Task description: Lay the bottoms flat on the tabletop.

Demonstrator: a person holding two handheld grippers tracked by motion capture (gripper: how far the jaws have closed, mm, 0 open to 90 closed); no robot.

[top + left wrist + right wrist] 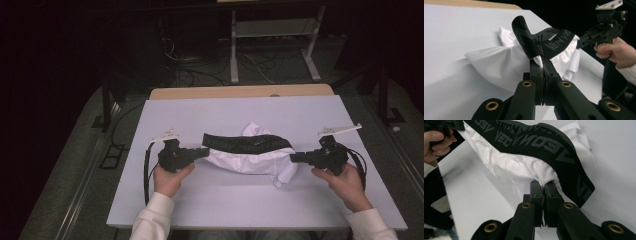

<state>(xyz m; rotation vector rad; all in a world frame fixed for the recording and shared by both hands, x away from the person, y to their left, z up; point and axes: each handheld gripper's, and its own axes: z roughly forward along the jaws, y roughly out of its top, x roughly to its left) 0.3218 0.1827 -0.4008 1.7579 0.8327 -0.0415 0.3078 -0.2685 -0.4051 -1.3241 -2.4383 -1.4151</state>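
Both grippers, left [204, 152] and right [295, 158], clamped on underwear [250, 155] ends. Keep waistband [247, 142] taut, lift level off worktop [175, 200].

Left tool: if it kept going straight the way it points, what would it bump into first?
The left tool is already shut on the white garment, pointing across at the right tool. Going on, it would likely push into that bunched cloth first.

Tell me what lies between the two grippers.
In the high view, the white garment with a black lettered waistband spans the stretch from the left gripper to the right gripper. Each gripper is shut on one end of it.
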